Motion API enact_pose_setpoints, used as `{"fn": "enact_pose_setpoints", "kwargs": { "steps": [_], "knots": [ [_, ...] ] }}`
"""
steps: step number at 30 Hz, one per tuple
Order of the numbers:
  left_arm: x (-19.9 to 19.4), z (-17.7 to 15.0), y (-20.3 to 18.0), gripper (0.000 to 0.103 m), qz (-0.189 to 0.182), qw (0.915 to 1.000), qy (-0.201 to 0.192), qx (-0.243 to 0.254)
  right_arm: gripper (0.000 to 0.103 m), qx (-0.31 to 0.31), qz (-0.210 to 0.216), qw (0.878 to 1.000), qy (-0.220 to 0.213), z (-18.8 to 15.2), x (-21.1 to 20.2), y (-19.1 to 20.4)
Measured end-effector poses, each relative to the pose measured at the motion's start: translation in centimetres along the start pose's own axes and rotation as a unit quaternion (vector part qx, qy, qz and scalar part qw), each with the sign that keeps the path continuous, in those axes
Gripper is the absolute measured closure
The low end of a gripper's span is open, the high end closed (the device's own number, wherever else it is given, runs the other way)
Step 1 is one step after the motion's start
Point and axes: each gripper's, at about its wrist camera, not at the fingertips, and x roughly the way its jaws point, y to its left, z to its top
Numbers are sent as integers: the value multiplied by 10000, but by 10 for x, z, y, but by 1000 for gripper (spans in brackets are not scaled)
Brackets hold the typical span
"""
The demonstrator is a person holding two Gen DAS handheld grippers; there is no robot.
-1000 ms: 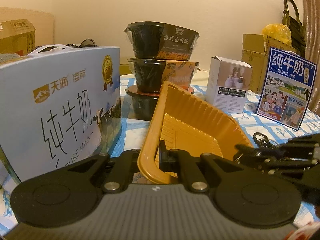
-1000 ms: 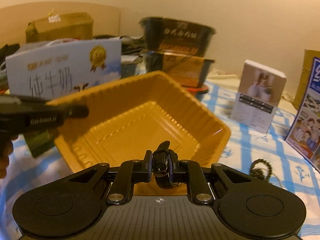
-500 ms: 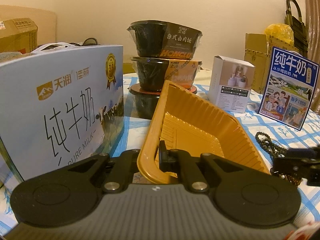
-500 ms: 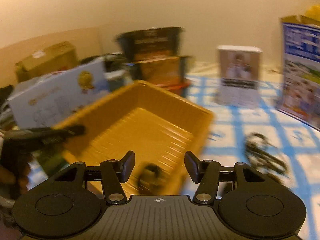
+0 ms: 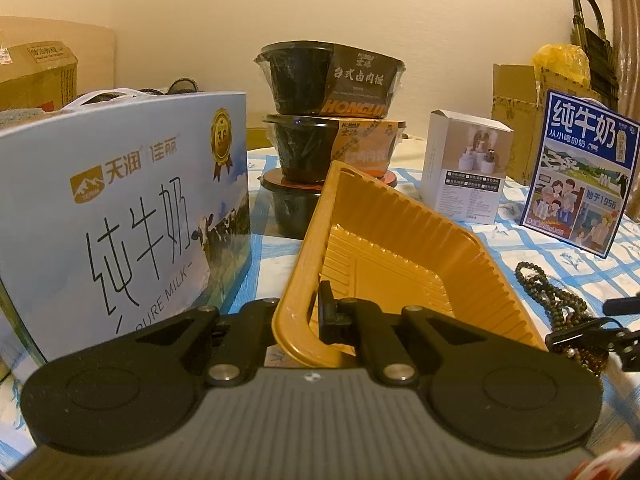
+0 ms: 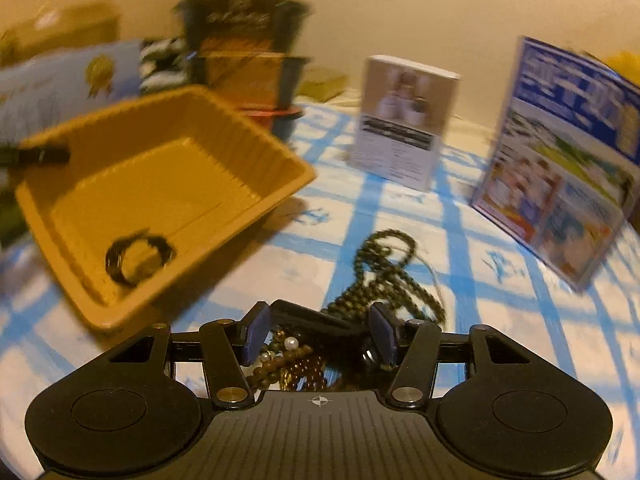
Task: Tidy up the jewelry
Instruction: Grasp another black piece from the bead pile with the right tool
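Observation:
My left gripper (image 5: 318,304) is shut on the near wall of the orange plastic tray (image 5: 404,236), which it holds tilted. A black bracelet (image 6: 138,258) lies inside the tray (image 6: 280,152). To the tray's right, a dark bead necklace (image 6: 384,268) and a heap of amber and pearl beads (image 6: 294,356) lie on the blue-checked cloth. My right gripper (image 6: 320,332) stands open just above that heap, with beads showing between its fingers and untouched by the pads. The left wrist view shows it (image 5: 580,322) over the necklace (image 5: 536,280).
A large light-blue milk box (image 5: 120,208) stands left of the tray. Stacked black food bowls (image 5: 332,80) are behind it. A small white box (image 5: 468,168) and a blue milk carton (image 5: 580,172) stand at the back right. Cardboard boxes line the wall.
My right gripper opened and let the black bracelet fall into the tray, then swung right and down to the bead heap. The left gripper kept its hold on the tray.

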Motion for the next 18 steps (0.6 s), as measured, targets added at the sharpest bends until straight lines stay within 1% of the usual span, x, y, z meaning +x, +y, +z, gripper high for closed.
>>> {"fn": "enact_pose_setpoints", "kwargs": {
  "steps": [2, 5, 8, 11, 13, 16, 18],
  "knots": [
    [0, 0, 0, 97, -1, 10000, 0, -2, 48, -274, 91, 9995, 89, 1, 10, 0],
    [0, 0, 0, 97, -6, 10000, -12, 12, 48, -515, 223, 9981, 248, 3, 21, -4],
    [0, 0, 1, 97, -11, 10000, -7, -4, 48, -628, 396, 9962, 459, 2, 28, -9],
    [1, 0, 1, 97, -17, 10000, -8, -7, 49, -510, 539, 9954, 598, 2, 31, -14],
    [0, 0, 1, 97, -18, 10000, -13, -17, 64, -422, 646, 9947, 685, 2, 29, -14],
    [0, 0, 1, 97, -18, 10000, -15, -39, 74, -215, 910, 9923, 806, 5, 25, -12],
    [0, 0, 1, 97, -22, 10000, -19, -36, 74, -151, 901, 9922, 843, 6, 24, -9]
  ]
}}
